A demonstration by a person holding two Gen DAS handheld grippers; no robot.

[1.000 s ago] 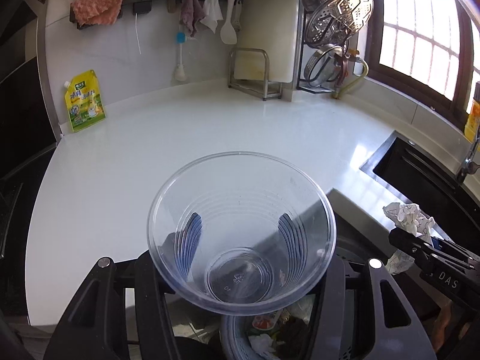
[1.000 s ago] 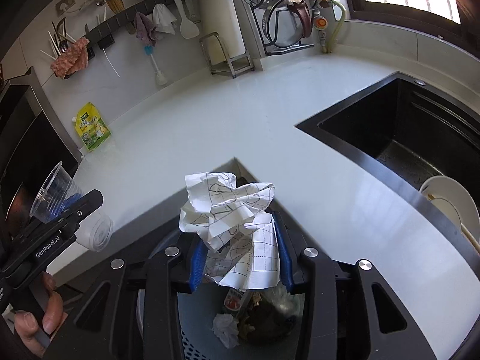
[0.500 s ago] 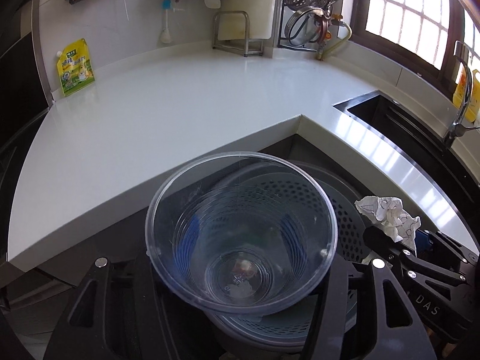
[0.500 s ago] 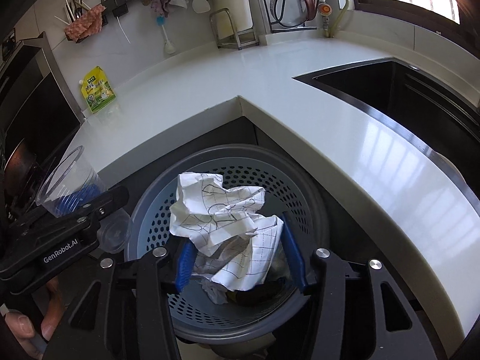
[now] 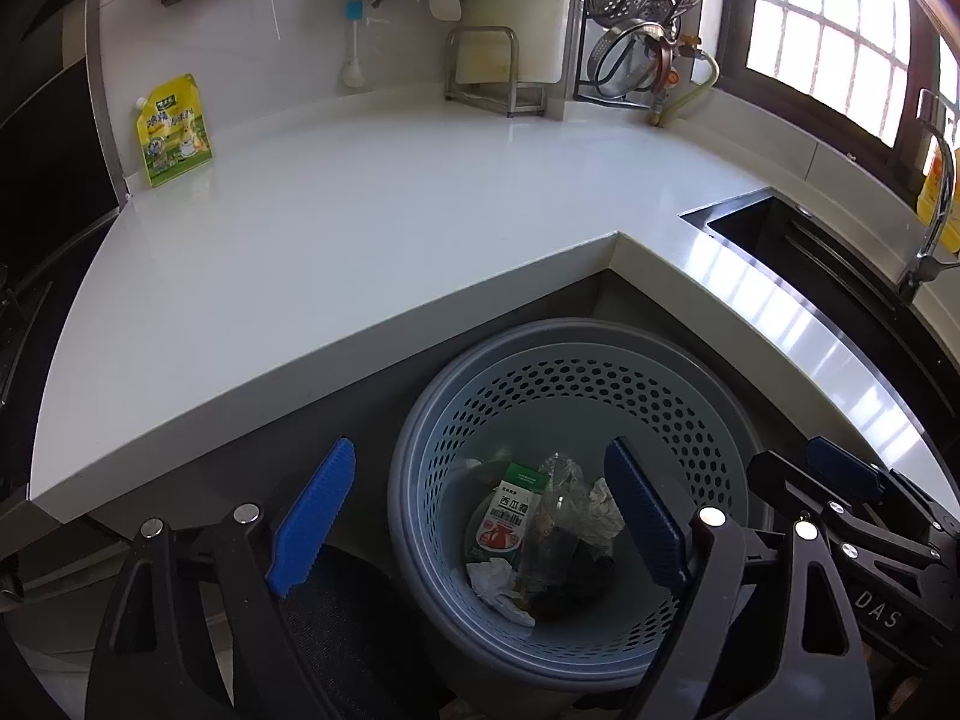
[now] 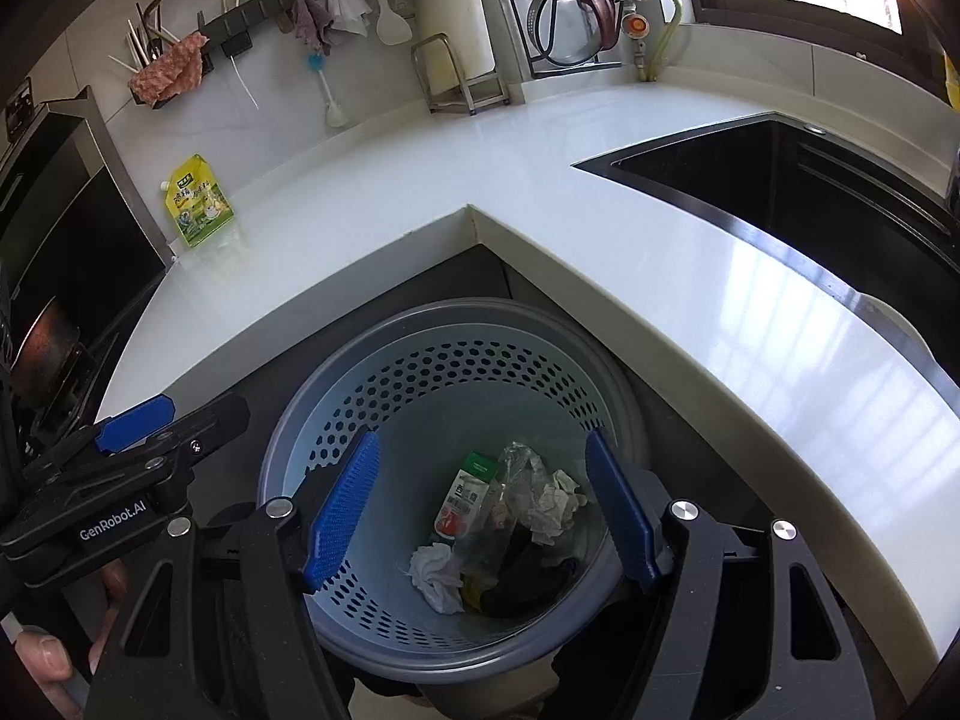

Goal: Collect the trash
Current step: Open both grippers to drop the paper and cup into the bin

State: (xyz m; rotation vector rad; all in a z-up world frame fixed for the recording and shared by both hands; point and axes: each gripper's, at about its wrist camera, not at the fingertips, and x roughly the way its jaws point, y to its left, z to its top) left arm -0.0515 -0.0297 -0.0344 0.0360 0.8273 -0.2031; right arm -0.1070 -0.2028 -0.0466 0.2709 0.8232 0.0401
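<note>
Blue-padded left gripper (image 5: 480, 522) and right gripper (image 6: 480, 504) hang over the perforated bin (image 6: 420, 372), jaws opening with nothing between them. Below both, crumpled paper (image 6: 555, 504) lies inside the bin beside an upright-leaning carton (image 6: 462, 498).

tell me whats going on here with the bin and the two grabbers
A person holds two grippers over a perforated bin tucked under the corner of a white counter. The left gripper and the right gripper are both opening, with nothing between the fingers. A clear cup, crumpled paper and other trash lie at the bottom.
</note>
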